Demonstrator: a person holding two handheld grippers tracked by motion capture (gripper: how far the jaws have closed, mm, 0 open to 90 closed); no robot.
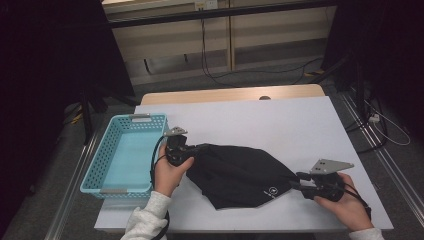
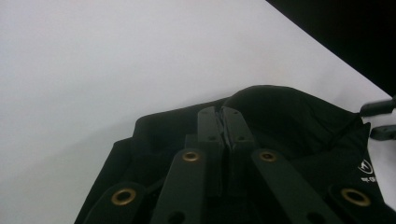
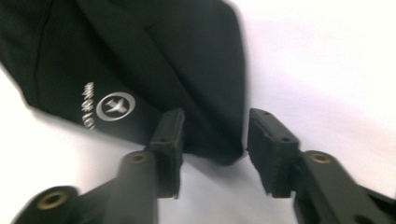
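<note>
A black garment (image 1: 240, 172) with a small white round logo (image 1: 271, 192) lies crumpled on the white table (image 1: 280, 120). My left gripper (image 1: 193, 148) is at the garment's left end, its jaws shut with a thin fold of the black cloth (image 2: 280, 112) pinched between them (image 2: 219, 112). My right gripper (image 1: 299, 181) is at the garment's right corner. Its jaws (image 3: 215, 126) stand open, and the corner of the cloth (image 3: 140, 56) lies between them without the pads pressing on it. The logo (image 3: 115, 106) sits just left of that corner.
A light blue plastic basket (image 1: 135, 118) with nothing in it stands at the table's left edge, right beside my left hand. Behind the garment the white tabletop is bare. Cables lie on the floor beyond the table.
</note>
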